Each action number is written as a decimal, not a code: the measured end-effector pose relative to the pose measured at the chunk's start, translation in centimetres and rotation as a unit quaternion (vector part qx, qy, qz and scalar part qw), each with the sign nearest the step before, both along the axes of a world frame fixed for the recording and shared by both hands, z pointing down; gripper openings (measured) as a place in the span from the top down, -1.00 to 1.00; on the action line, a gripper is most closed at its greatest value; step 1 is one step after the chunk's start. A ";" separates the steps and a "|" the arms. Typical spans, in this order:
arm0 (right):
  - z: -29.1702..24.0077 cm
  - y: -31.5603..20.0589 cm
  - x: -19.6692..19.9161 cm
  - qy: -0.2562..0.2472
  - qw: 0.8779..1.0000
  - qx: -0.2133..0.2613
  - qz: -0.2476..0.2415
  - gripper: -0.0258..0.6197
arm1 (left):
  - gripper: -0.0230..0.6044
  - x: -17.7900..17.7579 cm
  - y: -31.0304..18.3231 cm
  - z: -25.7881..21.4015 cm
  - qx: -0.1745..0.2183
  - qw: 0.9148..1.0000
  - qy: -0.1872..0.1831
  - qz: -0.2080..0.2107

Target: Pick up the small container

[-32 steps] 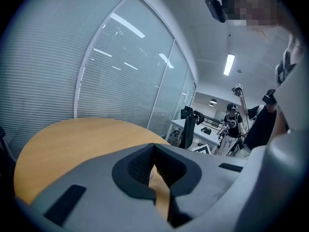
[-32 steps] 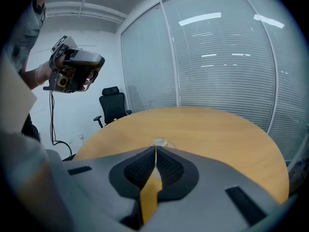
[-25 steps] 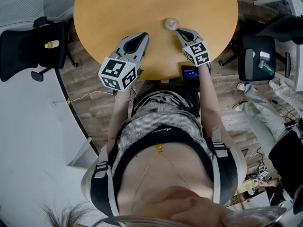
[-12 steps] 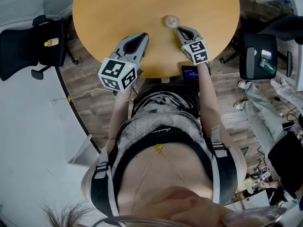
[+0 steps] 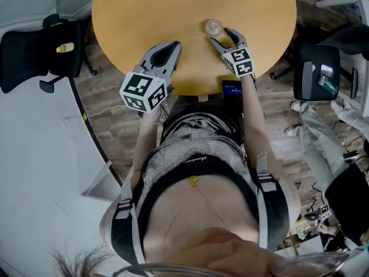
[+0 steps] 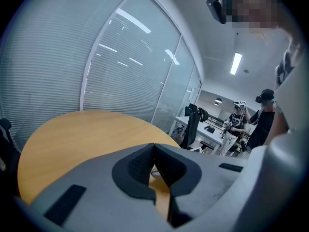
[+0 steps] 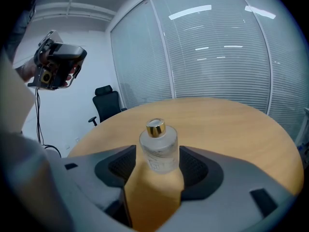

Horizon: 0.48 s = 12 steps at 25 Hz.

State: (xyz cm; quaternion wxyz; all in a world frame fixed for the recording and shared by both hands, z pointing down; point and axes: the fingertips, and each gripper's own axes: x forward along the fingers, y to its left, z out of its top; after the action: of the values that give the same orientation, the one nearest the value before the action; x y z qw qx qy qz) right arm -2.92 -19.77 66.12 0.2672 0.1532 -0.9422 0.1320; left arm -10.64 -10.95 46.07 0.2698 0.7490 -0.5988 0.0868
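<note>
Standing on one round table (image 5: 144,16), one gold-capped glass bottle (image 7: 158,151) is flanked, ungripped, by the just-opened jaws of the right gripper (image 5: 222,35); the left gripper (image 6: 153,151) is clenched, empty.

No legible characters in any view.
Left white plastic cube (image 5: 144,90), 7 o'clock off the round wooden table (image 5: 144,16): black square marker patterns only, no letters.
Right white plastic cube (image 5: 239,62), 5 o'clock: same.
Small frosted glass bottle with gold cap (image 7: 158,151): faint grey print on its wall, unreadable.
Grey striped top (image 5: 173,154): one short script line, too small.
Small dark screen (image 5: 232,88), 5 o'clock table edge: blue lines, illegible.
</note>
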 end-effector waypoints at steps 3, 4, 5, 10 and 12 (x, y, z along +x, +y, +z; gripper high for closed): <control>0.2 -0.3 -0.6 -0.006 1.000 0.001 0.001 0.01 | 0.87 -0.5 0.2 0.2 -0.004 1.000 -0.001 -0.007; 0.3 -0.4 -0.8 -0.006 1.000 0.001 0.001 0.00 | 0.87 -0.6 0.3 0.2 -0.005 1.000 -0.001 -0.010; 0.4 -0.6 -1.0 -0.007 1.000 0.002 0.002 -0.02 | 0.87 -0.8 0.3 0.3 -0.006 1.000 -0.002 -0.012; 1.0 -0.9 -2.1 -0.013 1.000 0.005 0.002 -0.06 | 0.87 -1.8 0.6 0.5 -0.014 1.000 -0.006 -0.026; 1.3 -1.1 -2.4 -0.015 1.000 0.005 0.004 -0.09 | 0.87 -2.1 0.7 0.7 -0.017 0.999 -0.007 -0.030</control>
State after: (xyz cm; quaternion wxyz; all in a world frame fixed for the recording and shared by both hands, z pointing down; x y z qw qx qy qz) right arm -5.31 -20.86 67.37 0.2518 0.1566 -0.9460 0.1312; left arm -12.74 -10.21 46.73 0.2808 0.7257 -0.6211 0.0937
